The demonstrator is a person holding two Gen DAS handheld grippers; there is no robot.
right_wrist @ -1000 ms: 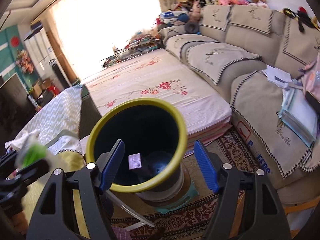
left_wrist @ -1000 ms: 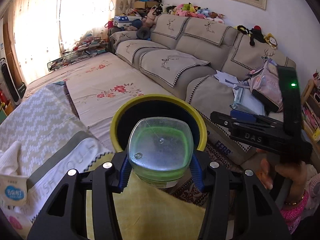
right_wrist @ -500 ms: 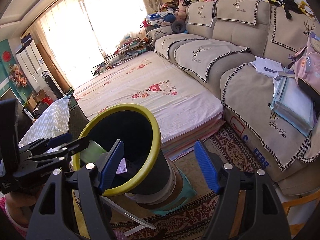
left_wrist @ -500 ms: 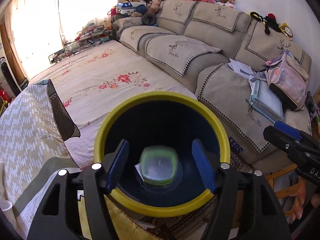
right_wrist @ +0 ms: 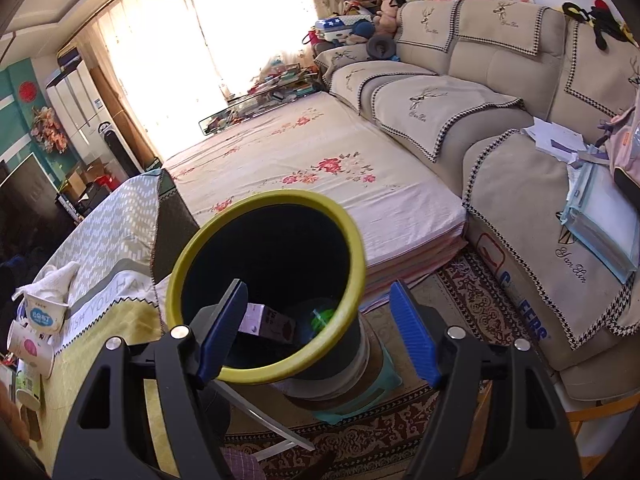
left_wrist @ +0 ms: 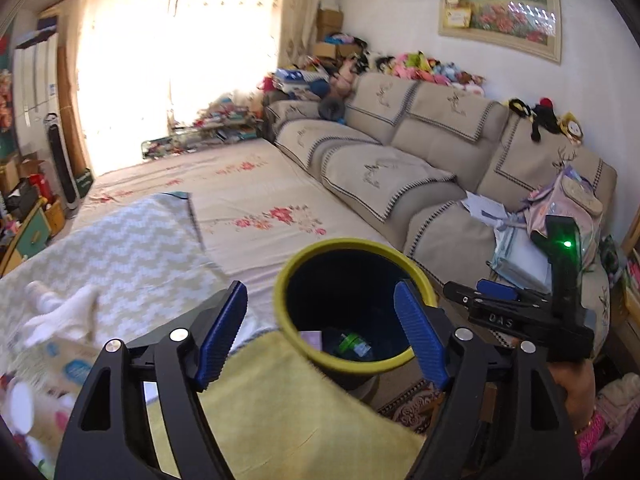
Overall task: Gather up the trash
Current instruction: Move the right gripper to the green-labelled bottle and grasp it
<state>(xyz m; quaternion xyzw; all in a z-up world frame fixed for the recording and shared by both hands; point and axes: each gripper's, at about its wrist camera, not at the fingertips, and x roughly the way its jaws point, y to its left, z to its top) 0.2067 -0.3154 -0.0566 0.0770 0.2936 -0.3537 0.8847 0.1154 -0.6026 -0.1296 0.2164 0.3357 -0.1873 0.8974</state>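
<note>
The green-tinted plastic cup (left_wrist: 352, 343) that sat clamped between the left gripper's (left_wrist: 320, 332) blue pads a second ago now lies at the bottom of the yellow-rimmed bin (left_wrist: 288, 280), next to a small purple-and-brown carton (right_wrist: 268, 322); half a second back it was a blur dropping through the rim, so the release is done and this piece of trash is collected. The left gripper's jaws are opening, nothing between them, and from its own camera the bin has slid from dead centre to about 1 o'clock of the fingers — the hand appears to be drawing back over the yellow cloth (left_wrist: 288, 412).

The right gripper (right_wrist: 316, 332) hangs with its jaws spread wide and empty, the bin's near rim just ahead of the pads at 12 o'clock; it has scarcely shifted.

More remains, I judge: on the table edge at about 9 o'clock of the right view sit a yoghurt-type tub (right_wrist: 42, 314) stuffed with white tissue and a paper cup (right_wrist: 30, 350) on its side — likely the next pickups; the left hand, now free, is nearer to them.
</note>
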